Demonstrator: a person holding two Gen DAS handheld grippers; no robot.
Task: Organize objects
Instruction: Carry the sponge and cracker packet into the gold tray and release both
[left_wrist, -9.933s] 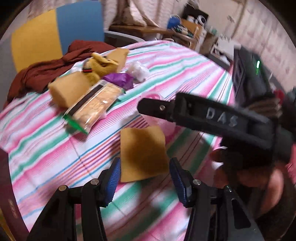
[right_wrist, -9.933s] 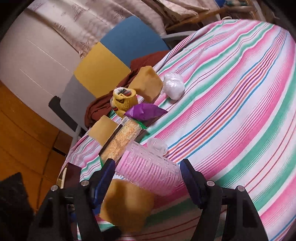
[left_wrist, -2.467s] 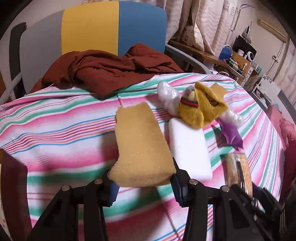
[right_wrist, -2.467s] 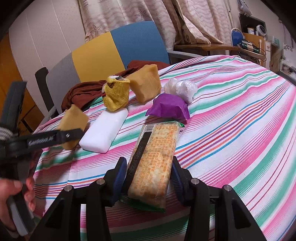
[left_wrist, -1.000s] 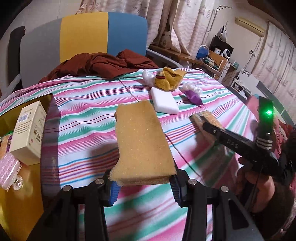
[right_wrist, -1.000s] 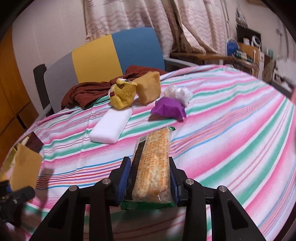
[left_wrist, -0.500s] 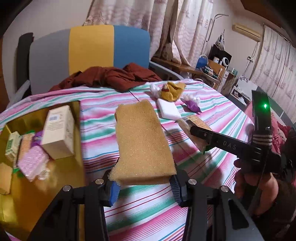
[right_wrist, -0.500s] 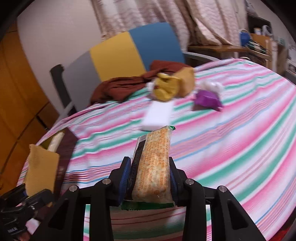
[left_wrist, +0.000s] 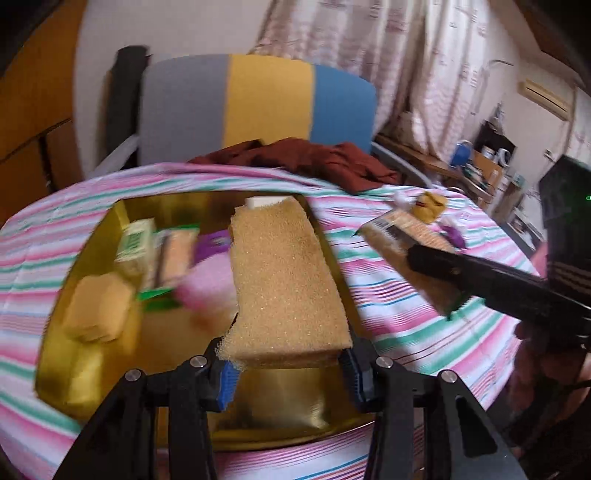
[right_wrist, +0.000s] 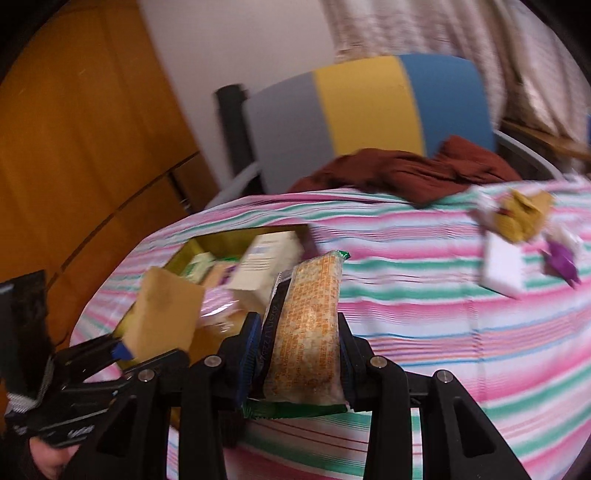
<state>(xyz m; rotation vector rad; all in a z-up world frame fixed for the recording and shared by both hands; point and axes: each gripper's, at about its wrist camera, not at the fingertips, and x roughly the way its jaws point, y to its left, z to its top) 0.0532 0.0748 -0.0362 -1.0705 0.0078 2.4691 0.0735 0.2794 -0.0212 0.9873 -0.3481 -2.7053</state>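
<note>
Left hand-held gripper (left_wrist: 288, 373) clamps sponge (left_wrist: 284, 280) above crowded gold tray (left_wrist: 92, 369); right (right_wrist: 295, 354) grips cracker pack (right_wrist: 306, 332).

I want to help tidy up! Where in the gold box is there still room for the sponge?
The near end of the gold box, just past the left claw, looks bare. The far left is crowded with another sponge, small cartons and a pink thing. The held sponge hangs over the right side.

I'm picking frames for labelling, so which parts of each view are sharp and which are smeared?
Left wrist view: the sponge and left tongs are sharp, while the gold tray contents smear. Right wrist view: the cracker pack and right tongs are crisp, while the striped tablecloth streaks sideways.
</note>
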